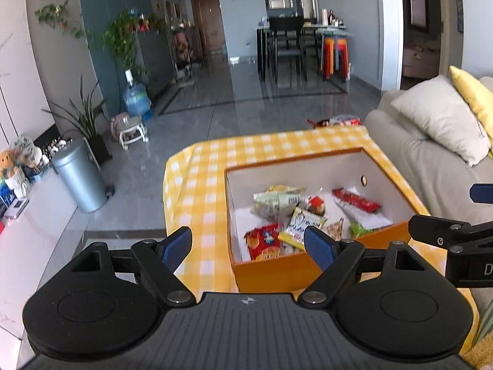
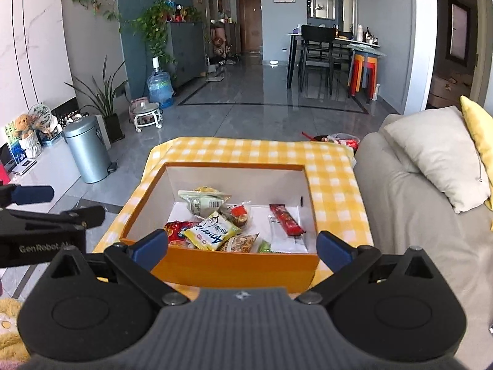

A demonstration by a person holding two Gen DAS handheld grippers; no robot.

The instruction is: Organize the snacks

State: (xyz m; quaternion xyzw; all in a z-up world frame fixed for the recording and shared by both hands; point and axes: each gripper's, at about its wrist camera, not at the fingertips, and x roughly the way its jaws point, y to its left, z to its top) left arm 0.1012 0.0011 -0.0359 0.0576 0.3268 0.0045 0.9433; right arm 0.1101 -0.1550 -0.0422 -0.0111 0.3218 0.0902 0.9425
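Observation:
An orange box (image 2: 234, 266) with a white inside stands on a table under a yellow checked cloth (image 2: 326, 157). Several snack packets lie in it: a yellow packet (image 2: 211, 236), a long red bar (image 2: 286, 223), a red bag (image 2: 174, 229) and a pale green bag (image 2: 203, 199). My right gripper (image 2: 243, 248) hangs open just before the box's near wall, holding nothing. My left gripper (image 1: 248, 248) is open too, over the box's near left corner (image 1: 243, 273) and the cloth (image 1: 203, 191). The same snacks (image 1: 295, 223) show in the left wrist view.
A grey sofa (image 2: 409, 203) with a beige cushion (image 2: 437, 157) runs along the table's right side. Left of the table are a metal bin (image 2: 87, 154), plants and a low white unit. More snack packets (image 2: 342, 138) lie beyond the table's far edge. Dining table and chairs stand far back.

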